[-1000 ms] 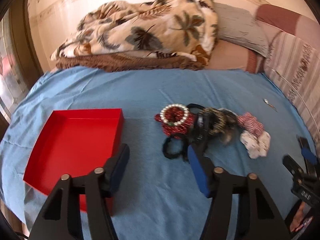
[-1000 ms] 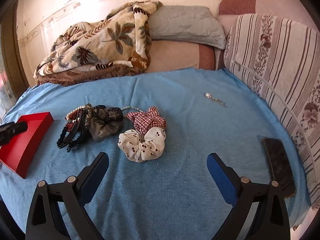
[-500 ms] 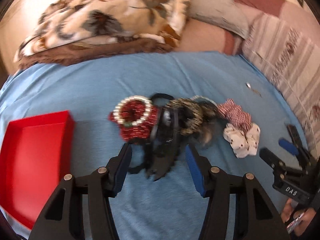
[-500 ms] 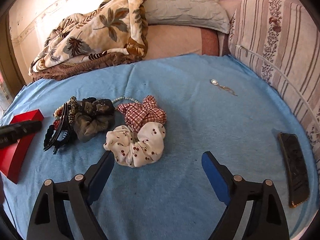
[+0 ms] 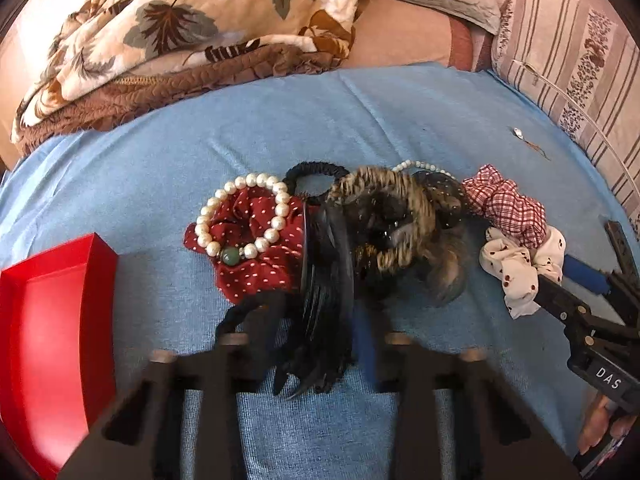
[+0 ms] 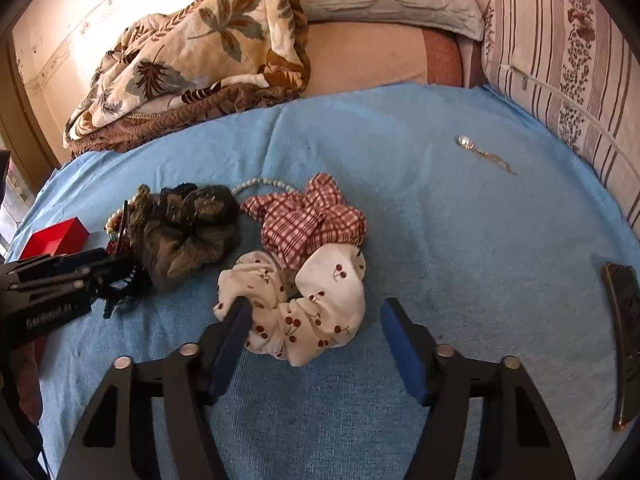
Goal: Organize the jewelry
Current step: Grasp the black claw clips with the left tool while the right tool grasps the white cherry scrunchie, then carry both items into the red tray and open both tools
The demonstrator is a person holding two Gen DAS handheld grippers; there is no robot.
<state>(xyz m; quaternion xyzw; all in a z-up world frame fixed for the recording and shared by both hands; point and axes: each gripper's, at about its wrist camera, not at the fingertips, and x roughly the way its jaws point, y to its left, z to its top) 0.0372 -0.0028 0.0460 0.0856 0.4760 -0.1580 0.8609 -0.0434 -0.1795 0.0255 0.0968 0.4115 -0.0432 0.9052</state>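
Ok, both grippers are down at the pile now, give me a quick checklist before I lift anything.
1. Left gripper on the black claw clip: jaws have just been closing, clip between the pads, apparently pressed, though blurred: ok.
2. Right gripper on the cherry scrunchie: jaws have just been closing, scrunchie between them, one pad still apart from it: not ok.
3. Clip free of neighbours: the dotted red scrunchie lies against it: not ok.
4. Red box open, visible part bare: ok.
5. Phone apart from the right gripper: ok.
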